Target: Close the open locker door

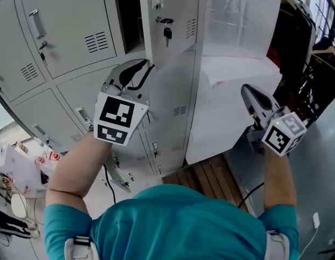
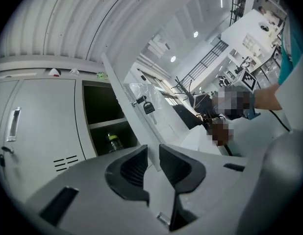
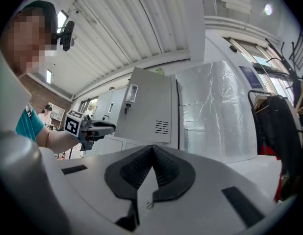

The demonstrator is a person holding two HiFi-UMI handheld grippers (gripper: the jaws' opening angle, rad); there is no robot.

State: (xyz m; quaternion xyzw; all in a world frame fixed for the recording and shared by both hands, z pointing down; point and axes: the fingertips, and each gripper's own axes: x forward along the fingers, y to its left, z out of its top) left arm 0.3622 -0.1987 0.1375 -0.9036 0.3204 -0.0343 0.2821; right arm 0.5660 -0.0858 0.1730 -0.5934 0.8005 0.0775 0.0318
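The open locker door (image 1: 173, 15) is grey, with a key (image 1: 167, 33) hanging from its lock, and it swings out from the top row. My left gripper (image 1: 145, 64) is at the door's free edge, near its lower corner. In the left gripper view the jaws of the left gripper (image 2: 153, 150) stand a narrow gap apart. The door (image 2: 137, 106) lines up with that gap, but I cannot tell if it is touched. A bottle (image 2: 113, 142) stands inside the open compartment. My right gripper (image 1: 245, 89) hangs in the air to the right. Its tips meet on nothing (image 3: 152, 148).
Closed grey lockers (image 1: 64, 31) fill the left. A plastic-wrapped white cabinet (image 1: 238, 20) stands right of the lockers. Dark clothes hang on a rack (image 1: 297, 42) at the far right. A wooden pallet (image 1: 211, 172) lies below, and clutter (image 1: 15, 172) sits at the lower left.
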